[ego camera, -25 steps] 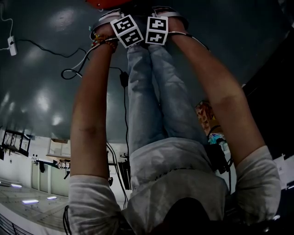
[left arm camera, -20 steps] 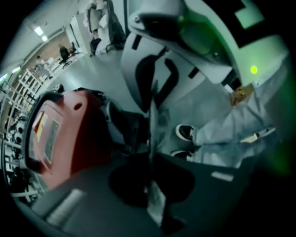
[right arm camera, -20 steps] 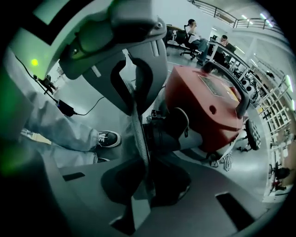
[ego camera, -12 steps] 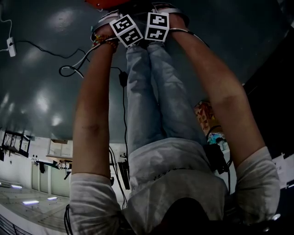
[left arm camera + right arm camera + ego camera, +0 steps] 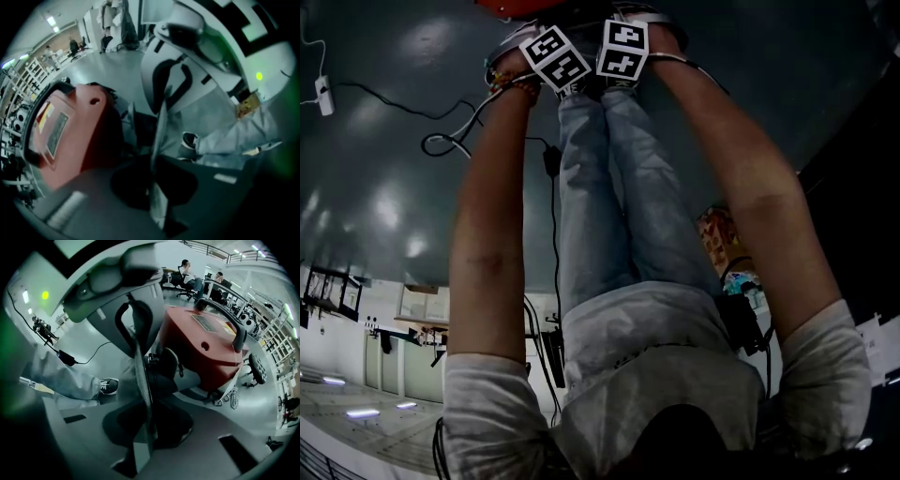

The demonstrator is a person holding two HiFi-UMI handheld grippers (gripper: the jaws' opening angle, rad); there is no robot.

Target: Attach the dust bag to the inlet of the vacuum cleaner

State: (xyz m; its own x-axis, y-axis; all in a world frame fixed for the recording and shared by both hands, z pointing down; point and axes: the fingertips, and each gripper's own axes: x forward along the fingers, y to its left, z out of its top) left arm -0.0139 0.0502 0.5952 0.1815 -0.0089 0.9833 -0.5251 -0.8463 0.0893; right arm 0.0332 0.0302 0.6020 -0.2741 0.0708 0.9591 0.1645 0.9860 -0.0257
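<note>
The red vacuum cleaner (image 5: 70,131) stands on the grey floor, left of my left gripper (image 5: 157,197) and right of my right gripper (image 5: 140,437). In the head view only its red edge (image 5: 520,7) shows at the top. A thin grey dust bag (image 5: 159,140) runs edge-on between the two grippers. Both grippers are shut on the dust bag (image 5: 140,371), facing each other. In the head view the left gripper (image 5: 555,58) and right gripper (image 5: 623,52) sit side by side at arm's length above the floor, their fingertips hidden. The vacuum's inlet is not visible.
A black cable (image 5: 441,145) and a power adapter (image 5: 551,161) lie on the floor beside the person's legs (image 5: 600,206). A shoe (image 5: 108,386) stands near the bag. A coiled white cord (image 5: 233,397) and a chair wheel (image 5: 258,369) are by the vacuum. People sit at desks (image 5: 187,270) far off.
Both marker cubes have shifted slightly upward and tilted a little; the arms and the cable on the floor stay almost where they were.
</note>
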